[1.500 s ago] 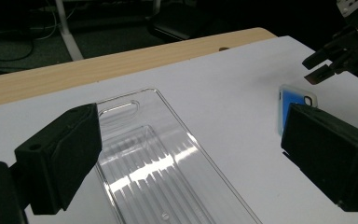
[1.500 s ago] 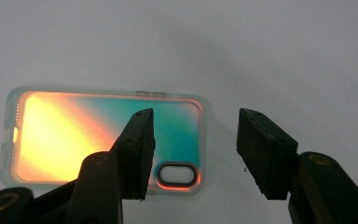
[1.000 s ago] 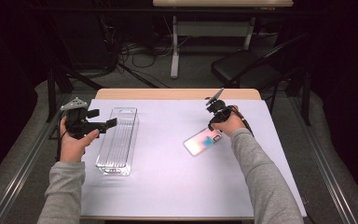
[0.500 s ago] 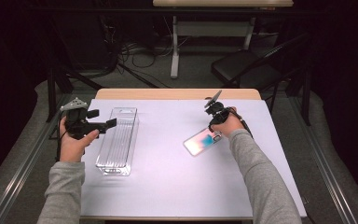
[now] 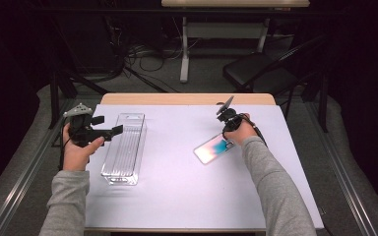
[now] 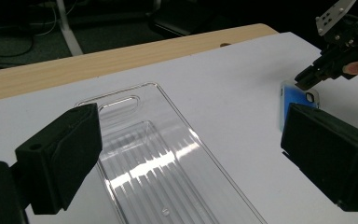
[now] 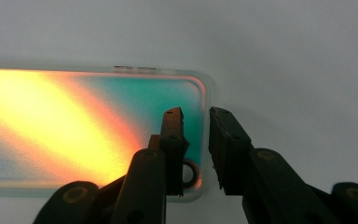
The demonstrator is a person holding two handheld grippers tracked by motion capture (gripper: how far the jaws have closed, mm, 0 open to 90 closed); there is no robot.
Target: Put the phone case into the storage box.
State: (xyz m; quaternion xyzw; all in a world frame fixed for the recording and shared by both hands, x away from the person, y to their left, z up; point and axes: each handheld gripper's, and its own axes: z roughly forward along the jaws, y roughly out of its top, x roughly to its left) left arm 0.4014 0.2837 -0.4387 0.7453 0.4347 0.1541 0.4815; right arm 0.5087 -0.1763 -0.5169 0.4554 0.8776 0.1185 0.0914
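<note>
Grasp step: right gripper [image 7: 196, 116] jaws have just been closing, straddling the phone case [image 5: 212, 148] end wall, not yet clamped. Left gripper [image 6: 186, 154] jaws wide apart near clear tray [image 5: 124, 147]. Next: pinch, lift.

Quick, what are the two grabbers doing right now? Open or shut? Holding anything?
Left gripper: open wide, holding nothing, above the clear tray.
Right gripper: jaws have just been closing, astride the short end of the phone case, not yet gripping.
</note>
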